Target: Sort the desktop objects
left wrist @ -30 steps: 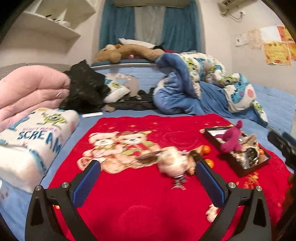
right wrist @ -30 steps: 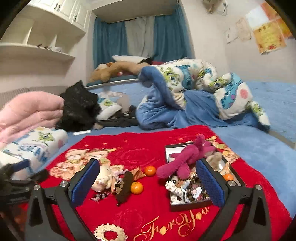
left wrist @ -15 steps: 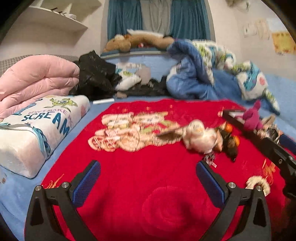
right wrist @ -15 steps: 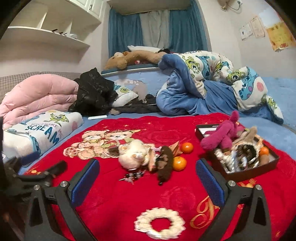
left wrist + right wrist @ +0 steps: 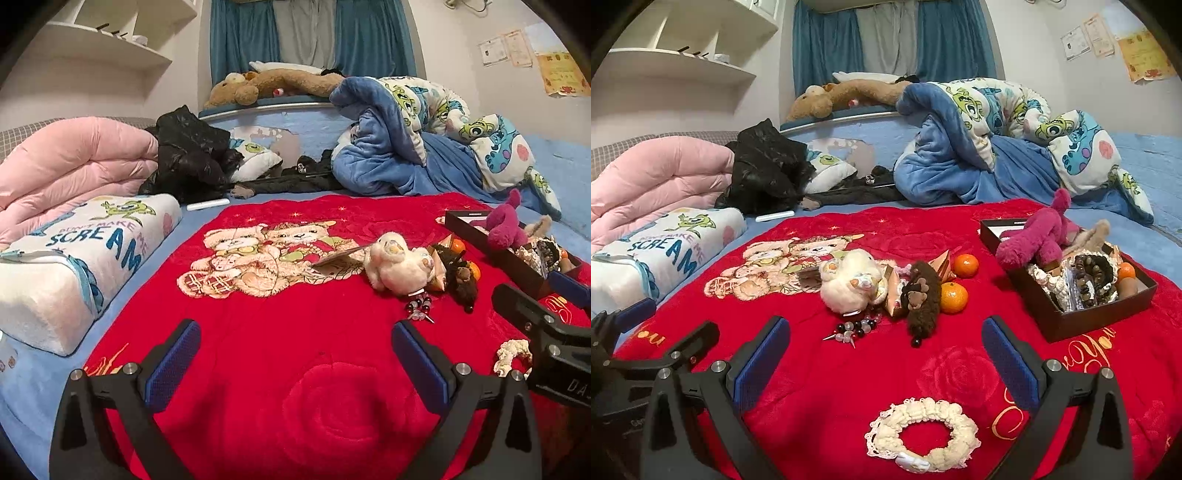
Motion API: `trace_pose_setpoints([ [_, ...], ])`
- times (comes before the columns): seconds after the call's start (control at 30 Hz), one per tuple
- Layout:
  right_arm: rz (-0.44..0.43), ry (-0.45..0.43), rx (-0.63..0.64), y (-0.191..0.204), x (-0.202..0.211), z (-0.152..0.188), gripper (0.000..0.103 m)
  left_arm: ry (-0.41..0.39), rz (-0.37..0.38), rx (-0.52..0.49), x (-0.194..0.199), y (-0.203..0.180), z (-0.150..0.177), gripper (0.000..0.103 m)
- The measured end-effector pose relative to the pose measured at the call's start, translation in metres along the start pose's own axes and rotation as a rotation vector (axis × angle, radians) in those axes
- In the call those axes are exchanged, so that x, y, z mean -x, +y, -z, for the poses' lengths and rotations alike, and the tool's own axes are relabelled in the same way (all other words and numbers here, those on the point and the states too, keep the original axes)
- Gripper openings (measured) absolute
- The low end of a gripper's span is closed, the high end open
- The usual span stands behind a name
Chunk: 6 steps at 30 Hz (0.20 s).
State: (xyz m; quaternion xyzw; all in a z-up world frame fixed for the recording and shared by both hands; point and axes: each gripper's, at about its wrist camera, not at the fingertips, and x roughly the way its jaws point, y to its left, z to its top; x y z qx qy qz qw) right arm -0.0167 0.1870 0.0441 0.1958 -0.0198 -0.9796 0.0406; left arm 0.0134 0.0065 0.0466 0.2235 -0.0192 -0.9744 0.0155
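On the red blanket [image 5: 849, 387] lie a white plush toy [image 5: 851, 282], a brown furry toy [image 5: 921, 299], two oranges [image 5: 955, 297], a bead string [image 5: 855, 328] and a white frilly scrunchie [image 5: 923, 437]. A black box [image 5: 1067, 325] at the right holds a magenta plush [image 5: 1038, 234], beads and small items. My right gripper [image 5: 886, 363] is open and empty, with the scrunchie just below and between its fingers. My left gripper [image 5: 295, 362] is open and empty over bare blanket, left of the white plush [image 5: 395, 264]. The right gripper shows in the left wrist view [image 5: 546, 332].
A white "SCREAM" pillow [image 5: 74, 254] and a pink quilt [image 5: 70, 166] lie at the left. A black jacket [image 5: 188, 155] and a blue blanket heap [image 5: 424, 144] lie behind the red blanket. A brown teddy [image 5: 273, 83] lies on the back ledge.
Both grippers have pulled back and lowered towards the near edge of the red blanket. The scrunchie has come into view under the right gripper. Both grippers stayed open and empty.
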Motion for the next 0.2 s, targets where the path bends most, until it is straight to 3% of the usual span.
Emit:
trace_pose_setpoints([
  [0.2,0.004,0.001,0.005,0.0008,-0.0006,0.0006,0.103,0.022,0.006,0.025,-0.003,0.0035,0.0015,0.103],
])
